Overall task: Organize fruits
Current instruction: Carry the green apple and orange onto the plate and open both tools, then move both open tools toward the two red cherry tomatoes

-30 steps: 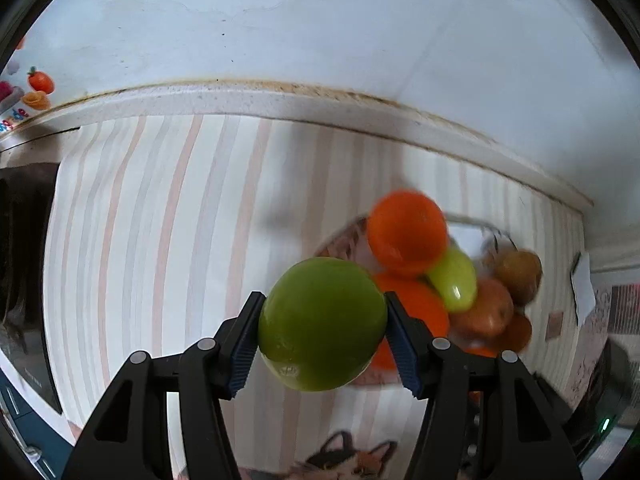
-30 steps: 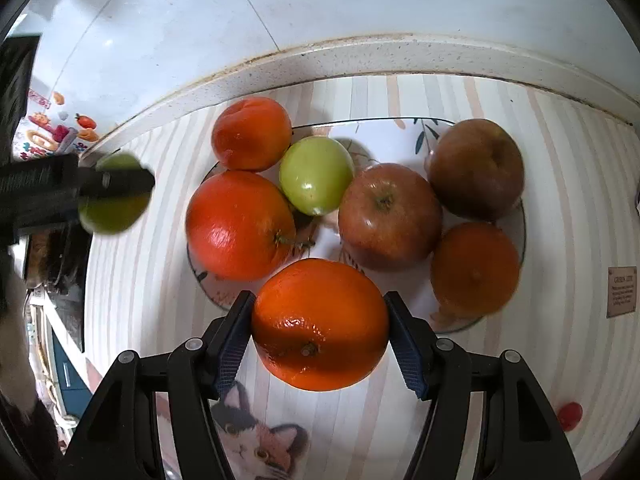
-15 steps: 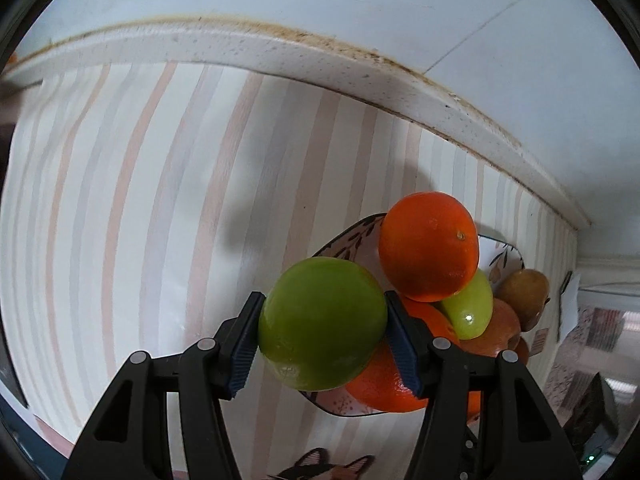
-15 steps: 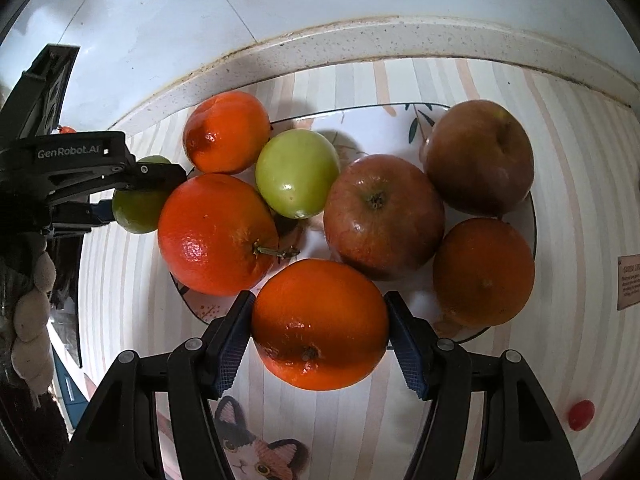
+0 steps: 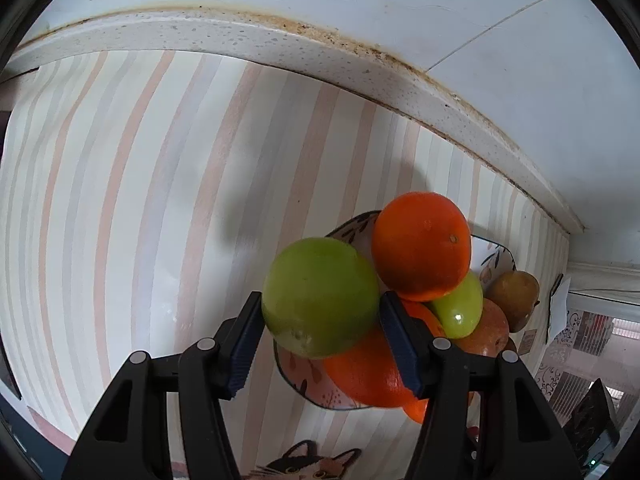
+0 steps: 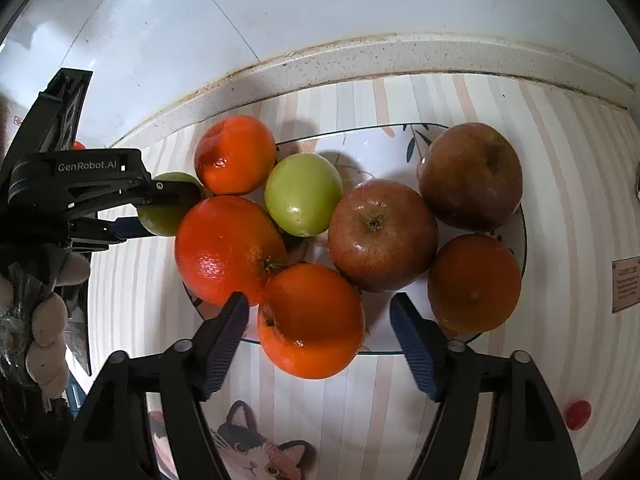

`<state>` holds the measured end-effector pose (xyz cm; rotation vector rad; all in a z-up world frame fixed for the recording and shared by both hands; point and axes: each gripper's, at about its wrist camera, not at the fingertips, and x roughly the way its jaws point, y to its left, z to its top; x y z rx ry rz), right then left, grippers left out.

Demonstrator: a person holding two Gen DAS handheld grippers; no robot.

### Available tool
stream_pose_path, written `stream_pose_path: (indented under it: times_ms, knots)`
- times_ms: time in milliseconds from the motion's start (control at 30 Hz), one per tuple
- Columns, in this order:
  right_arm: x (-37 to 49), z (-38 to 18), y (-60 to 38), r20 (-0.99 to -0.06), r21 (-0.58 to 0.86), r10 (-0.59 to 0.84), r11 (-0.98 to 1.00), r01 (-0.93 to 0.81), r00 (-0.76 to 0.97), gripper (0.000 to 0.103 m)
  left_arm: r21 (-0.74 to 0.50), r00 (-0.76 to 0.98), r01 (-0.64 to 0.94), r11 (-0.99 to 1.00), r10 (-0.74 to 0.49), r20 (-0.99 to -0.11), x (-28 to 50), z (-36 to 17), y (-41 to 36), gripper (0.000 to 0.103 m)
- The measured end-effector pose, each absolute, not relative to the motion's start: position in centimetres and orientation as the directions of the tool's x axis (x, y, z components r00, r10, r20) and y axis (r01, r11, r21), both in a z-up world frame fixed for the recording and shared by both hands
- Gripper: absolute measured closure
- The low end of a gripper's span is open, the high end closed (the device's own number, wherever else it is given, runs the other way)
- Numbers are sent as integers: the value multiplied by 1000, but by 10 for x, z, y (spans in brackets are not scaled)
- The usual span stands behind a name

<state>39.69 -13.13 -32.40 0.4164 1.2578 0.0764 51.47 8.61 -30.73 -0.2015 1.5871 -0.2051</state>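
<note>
My left gripper (image 5: 320, 320) is shut on a green apple (image 5: 320, 296) and holds it at the left rim of the patterned plate (image 5: 296, 372). The left gripper (image 6: 168, 212) and its green apple (image 6: 164, 216) also show in the right wrist view. My right gripper (image 6: 320, 328) is open; an orange (image 6: 310, 320) lies between its fingers on the plate's near rim (image 6: 384, 354), loose. The plate holds two more oranges (image 6: 230, 248), a green apple (image 6: 304, 194), two red-brown apples (image 6: 382, 236) and a dark orange (image 6: 474, 282).
The plate stands on a striped cloth (image 5: 140, 200) by a white tiled wall (image 5: 400, 8) with a raised ledge. A cat picture (image 6: 256, 448) is on the cloth at the near edge. A small red item (image 6: 578, 414) lies at the right.
My right gripper has opened and let go of the orange, which now rests on the plate's near rim. My left gripper has moved closer to the plate with the green apple.
</note>
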Motion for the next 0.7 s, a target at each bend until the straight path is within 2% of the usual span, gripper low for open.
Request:
stream_pose_path:
  times_ms: [100, 167, 233, 300, 467, 700]
  knots:
    - [395, -317, -134, -904, 355, 291, 920, 168, 314, 16, -236, 1, 10, 972, -236, -972, 508, -295, 86, 46]
    - [392, -309, -136, -904, 354, 292, 921, 163, 314, 12, -210, 36, 35, 977, -212, -977, 501, -282, 86, 42]
    - [388, -299, -139, -906, 339, 278, 928, 155, 319, 7, -181, 70, 58, 982, -185, -980, 492, -270, 86, 27]
    - [382, -289, -143, -909, 312, 250, 939, 148, 334, 7, -155, 105, 87, 984, -164, -981, 477, -258, 85, 16]
    - [363, -270, -153, -913, 252, 186, 957, 143, 363, 5, -88, 167, 144, 986, -112, -980, 432, -244, 79, 14]
    - [333, -245, -166, -909, 234, 162, 961, 148, 385, 5, -90, 245, 114, 989, -116, -963, 371, -226, 82, 14]
